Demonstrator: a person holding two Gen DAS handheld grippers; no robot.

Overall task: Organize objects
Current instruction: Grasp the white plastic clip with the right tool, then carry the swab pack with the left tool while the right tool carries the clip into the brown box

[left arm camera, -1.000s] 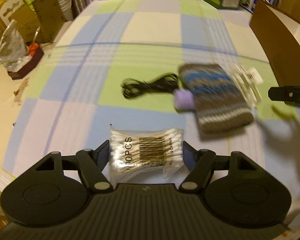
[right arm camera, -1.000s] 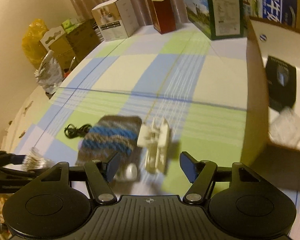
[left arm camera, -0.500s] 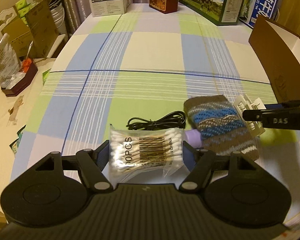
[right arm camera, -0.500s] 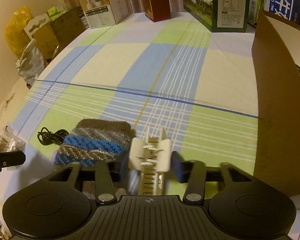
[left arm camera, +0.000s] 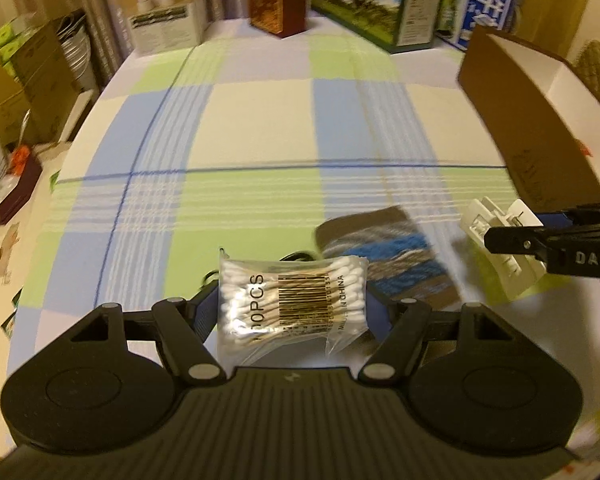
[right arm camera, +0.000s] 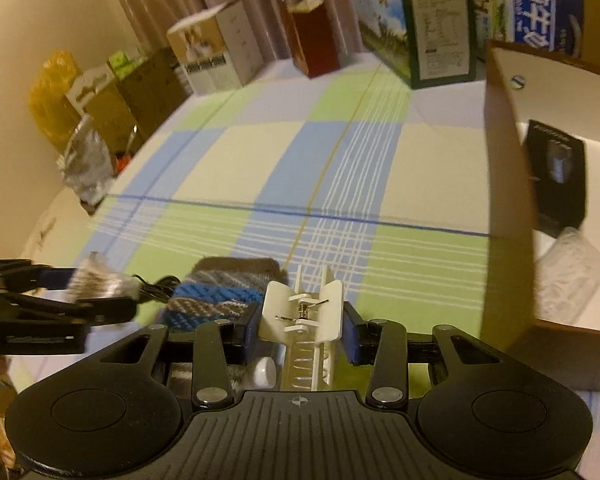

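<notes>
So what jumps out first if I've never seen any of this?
Two black claws, each holding something over a blue, green and cream checked tablecloth. The left claw grips a clear packet of cotton swabs; the right claw pinches a white hair clip. Between them a striped knitted pouch lies on the cloth, and on the right stands an open brown box with a black packet inside.

Glossy clear plastic bag of cotton swabs (left arm camera: 293, 300), knitted woollen pouch (left arm camera: 396, 264), smooth white plastic clip (right arm camera: 304, 312).
</notes>
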